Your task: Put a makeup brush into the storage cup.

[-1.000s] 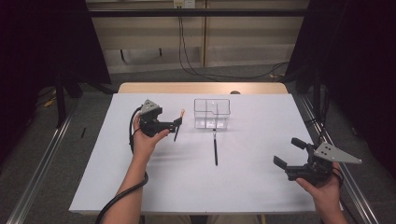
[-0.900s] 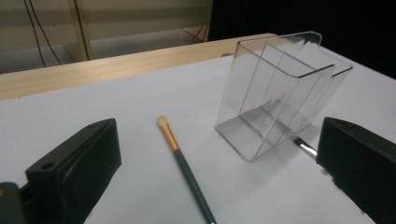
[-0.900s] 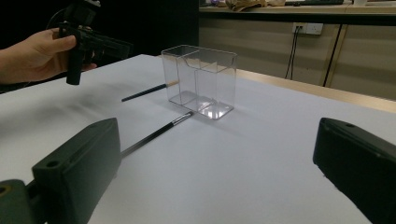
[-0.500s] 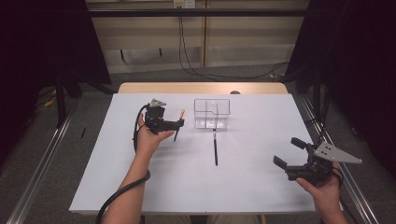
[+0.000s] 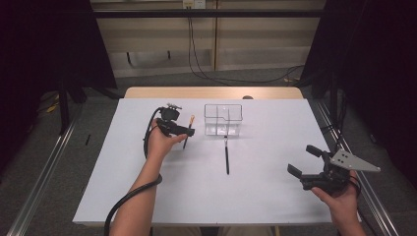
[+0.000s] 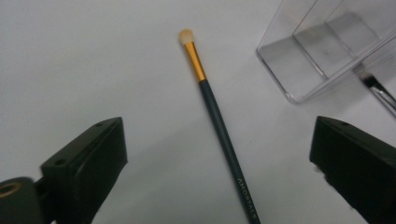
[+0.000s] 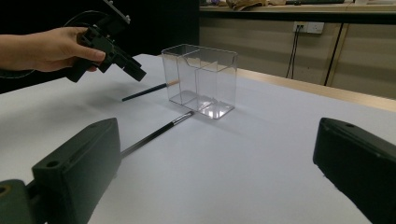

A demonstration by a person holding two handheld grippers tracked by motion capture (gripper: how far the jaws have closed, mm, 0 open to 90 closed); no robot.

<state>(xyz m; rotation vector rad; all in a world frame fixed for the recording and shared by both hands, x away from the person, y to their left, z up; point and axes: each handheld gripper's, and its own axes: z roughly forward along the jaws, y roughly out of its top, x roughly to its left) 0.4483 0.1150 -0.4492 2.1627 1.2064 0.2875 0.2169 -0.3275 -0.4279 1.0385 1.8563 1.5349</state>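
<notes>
A dark-handled makeup brush (image 6: 219, 130) with a gold ferrule and a pale tip lies on the white table, left of a clear divided box (image 5: 223, 119). My left gripper (image 6: 217, 125) hovers over this brush (image 5: 186, 133) with its jaws wide on either side of the handle and touching nothing. Those jaws have just been closing a little, with the brush between them. A thin black brush (image 5: 226, 155) lies in front of the box. My right gripper (image 5: 301, 159) rests open at the table's near right, holding nothing.
The white sheet (image 5: 275, 196) covers the table, with a wooden edge (image 5: 211, 92) at the far side. In the right gripper view the left gripper (image 7: 135, 70) and its hand hang above the gold-ferrule brush, beside the box (image 7: 201, 79). Metal rails run along both table sides.
My left hand has shifted a little away and to the right, bringing its gripper over the gold-ferrule brush. The right gripper has kept still.
</notes>
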